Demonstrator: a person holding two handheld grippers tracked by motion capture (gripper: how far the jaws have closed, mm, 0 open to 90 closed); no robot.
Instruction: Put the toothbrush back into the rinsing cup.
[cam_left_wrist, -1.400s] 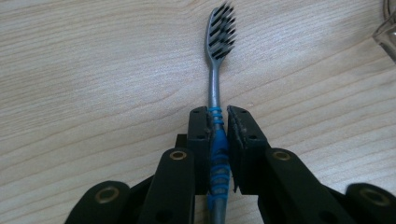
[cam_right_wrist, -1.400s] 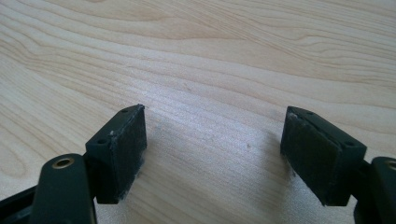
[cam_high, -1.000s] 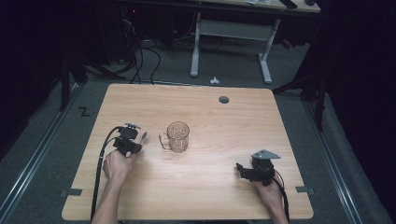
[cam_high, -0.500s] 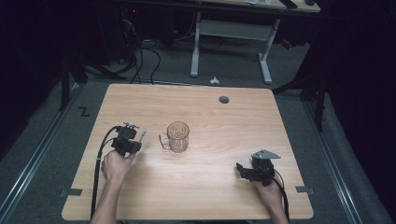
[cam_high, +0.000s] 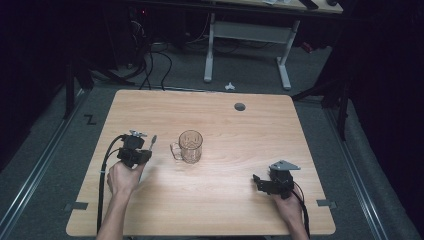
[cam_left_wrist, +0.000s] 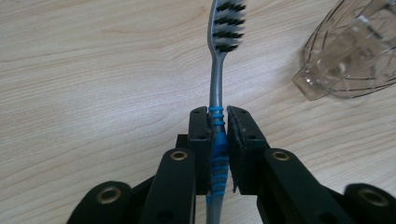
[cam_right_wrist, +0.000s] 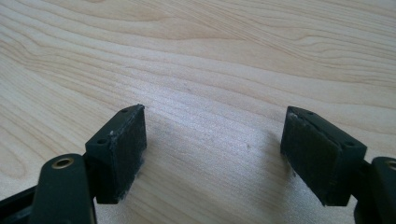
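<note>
My left gripper is shut on a grey toothbrush with blue grip rings, pinching its handle. The dark-bristled head points away from me, just above the wood. A clear glass mug stands upright in the middle of the table, right of the brush; in the left gripper view the mug sits at the upper right. At the front right my right gripper rests low over bare wood, jaws wide apart and nothing between them.
The wooden table has a round cable hole near its far edge. Beyond it stand a white desk frame and cables on the dark floor. Black cables trail from both grippers toward the front edge.
The left gripper has lifted slightly with the toothbrush held in it. The right gripper and the mug have stayed put.
</note>
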